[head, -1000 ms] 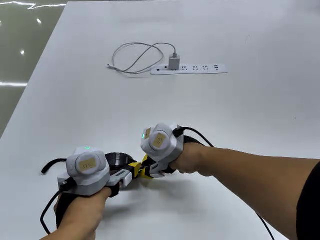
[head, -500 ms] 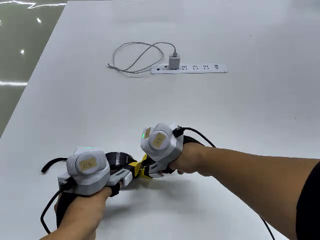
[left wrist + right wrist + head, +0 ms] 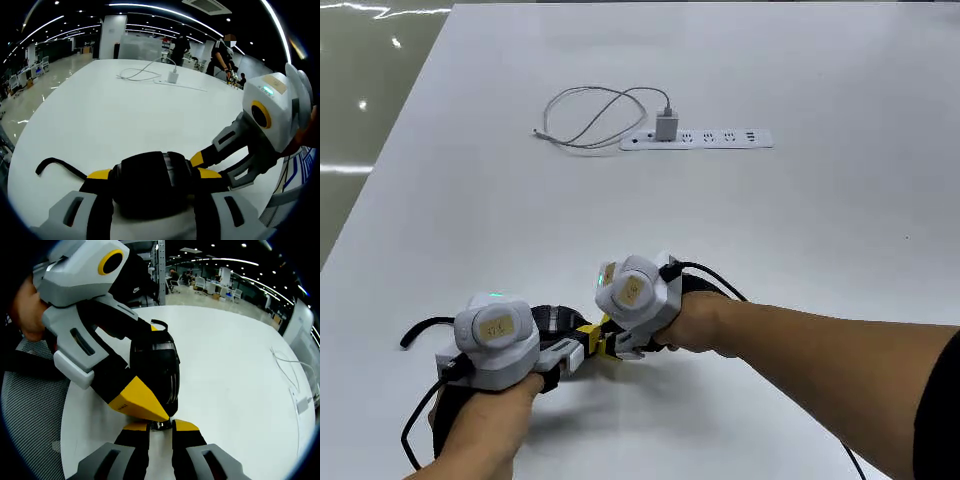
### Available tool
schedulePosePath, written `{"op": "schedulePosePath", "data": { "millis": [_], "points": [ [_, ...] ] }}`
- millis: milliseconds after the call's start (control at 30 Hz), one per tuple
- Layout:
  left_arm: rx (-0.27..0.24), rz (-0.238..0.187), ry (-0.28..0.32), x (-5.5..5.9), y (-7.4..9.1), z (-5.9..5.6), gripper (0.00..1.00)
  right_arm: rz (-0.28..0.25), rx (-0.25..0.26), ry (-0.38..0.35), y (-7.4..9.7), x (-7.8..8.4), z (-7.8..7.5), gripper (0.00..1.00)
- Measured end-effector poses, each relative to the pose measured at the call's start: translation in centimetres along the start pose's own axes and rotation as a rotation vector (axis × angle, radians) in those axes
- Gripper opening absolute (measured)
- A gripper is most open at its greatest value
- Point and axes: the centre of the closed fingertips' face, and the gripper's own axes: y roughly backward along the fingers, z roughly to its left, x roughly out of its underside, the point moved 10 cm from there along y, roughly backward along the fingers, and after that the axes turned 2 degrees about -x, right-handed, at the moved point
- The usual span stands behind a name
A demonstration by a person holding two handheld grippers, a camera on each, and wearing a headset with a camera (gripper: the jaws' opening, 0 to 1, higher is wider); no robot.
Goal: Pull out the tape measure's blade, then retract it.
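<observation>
Black, round-cased tape measure (image 3: 150,192) sits on the white tabletop (image 3: 740,230), clamped between the jaws of our left gripper (image 3: 152,173). Our right gripper (image 3: 160,427) is pinched on what looks like the blade's small metal end hook (image 3: 161,425). We judge the case rigid and weighty, the blade thin, springy, sharp-edged: hold that hook firmly and squarely.

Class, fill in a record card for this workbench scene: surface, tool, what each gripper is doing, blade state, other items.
Surface: white table
Tool: black tape measure, its strap lying on the table
Left gripper: shut on the tape measure
Right gripper: shut on the blade tip
Blade: little or none drawn out
Other items: power strip, charger and white cable farther off
</observation>
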Motion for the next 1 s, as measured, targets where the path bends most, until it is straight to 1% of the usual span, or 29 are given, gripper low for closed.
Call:
{"op": "schedulePosePath", "data": {
  "millis": [300, 467, 567, 600, 633, 700, 800, 867, 900, 933, 1000],
  "points": [
    [0.035, 0.012, -0.024, -0.2, 0.1, 0.3, 0.62, -0.012, 0.005, 0.02, 0.8, -0.2, 0.3, 0.15],
    [0.054, 0.009, -0.055, -0.5, 0.3, 0.3, 0.61, -0.015, 0.012, 0.021, 1.4, 0.0, 0.5, 0.16],
    [0.062, 0.009, -0.066, -0.7, 0.5, 0.6, 0.61, -0.03, 0.017, 0.0, 1.9, 0.1, 0.6, 0.17],
    [0.062, 0.01, -0.064, -0.8, 0.5, 0.7, 0.63, -0.034, 0.019, -0.004, 2.0, 0.1, 0.7, 0.17],
    [0.068, 0.008, -0.048, -0.9, 0.6, 0.9, 0.65, -0.035, 0.023, -0.008, 2.2, 0.1, 0.7, 0.17],
    [0.064, 0.004, -0.05, -1.1, 0.9, 1.2, 0.66, -0.046, 0.031, -0.011, 2.6, 0.2, 0.7, 0.17],
    [0.074, 0.005, -0.052, -1.4, 1.0, 1.6, 0.72, -0.064, 0.043, -0.038, 3.2, 0.4, 0.7, 0.18],
    [0.094, 0.015, -0.054, -1.3, 1.0, 1.8, 0.78, -0.076, 0.054, -0.04, 3.6, 0.5, 0.8, 0.18],
    [0.137, 0.035, -0.037, -1.2, 0.9, 1.6, 0.83, -0.082, 0.06, -0.047, 3.8, 0.7, 0.8, 0.19],
    [0.142, 0.032, -0.036, -1.2, 1.0, 1.8, 0.86, -0.086, 0.061, -0.056, 4.0, 0.9, 0.9, 0.19],
    [0.16, 0.039, -0.063, -1.1, 1.1, 1.9, 0.92, -0.09, 0.067, -0.066, 4.4, 1.4, 1.0, 0.2]
  ]
}}
